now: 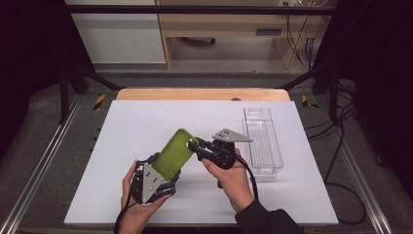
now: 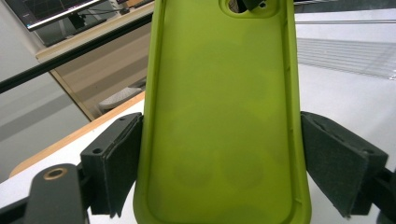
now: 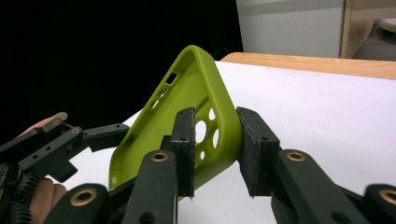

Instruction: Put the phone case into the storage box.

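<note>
— High view: what hangs above the white table [image 1: 146, 122]?

— A smooth, rounded green phone case [image 1: 174, 153], its long edges clamped by the left gripper [image 1: 158, 181]. The right gripper [image 1: 195, 146] pinches the corner by the camera cutout; its pads hide that edge. A ribbed clear tray [image 1: 263, 141] lies beside.

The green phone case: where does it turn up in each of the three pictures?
High view: the green phone case sits low at centre, tilted above the white table, between both hand-held grippers.
Left gripper view: it runs top to bottom through the middle, between two black jaws.
Right gripper view: at centre, its camera-hole corner pinched by the jaws.
Shared landmark: the case's camera cutout.
</note>
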Tool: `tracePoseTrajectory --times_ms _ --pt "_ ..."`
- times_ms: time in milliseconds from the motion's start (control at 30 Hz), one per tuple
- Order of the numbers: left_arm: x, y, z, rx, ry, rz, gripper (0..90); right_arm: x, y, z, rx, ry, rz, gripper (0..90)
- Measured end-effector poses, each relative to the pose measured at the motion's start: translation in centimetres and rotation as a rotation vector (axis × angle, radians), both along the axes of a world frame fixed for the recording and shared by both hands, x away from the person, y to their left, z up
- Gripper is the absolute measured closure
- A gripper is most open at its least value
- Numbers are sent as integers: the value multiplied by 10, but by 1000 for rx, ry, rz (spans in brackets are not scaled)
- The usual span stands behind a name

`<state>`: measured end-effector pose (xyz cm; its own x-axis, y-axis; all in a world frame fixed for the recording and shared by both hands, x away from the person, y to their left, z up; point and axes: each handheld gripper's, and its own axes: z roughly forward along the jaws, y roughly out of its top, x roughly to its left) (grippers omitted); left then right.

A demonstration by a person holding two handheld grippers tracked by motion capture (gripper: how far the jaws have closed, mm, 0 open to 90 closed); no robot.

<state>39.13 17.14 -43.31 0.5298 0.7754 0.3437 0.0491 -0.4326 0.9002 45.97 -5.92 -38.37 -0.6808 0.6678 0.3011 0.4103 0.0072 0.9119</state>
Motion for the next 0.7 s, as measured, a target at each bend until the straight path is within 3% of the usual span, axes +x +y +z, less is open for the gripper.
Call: tracePoseTrajectory --times_ms 400,700 --pt "5 -2 -10 2 46 -1 158 -2 -1 -4 20 13 11 762" --pt "6 -5 -18 -10 30 19 151 -7 2 -6 5 -30 10 769"
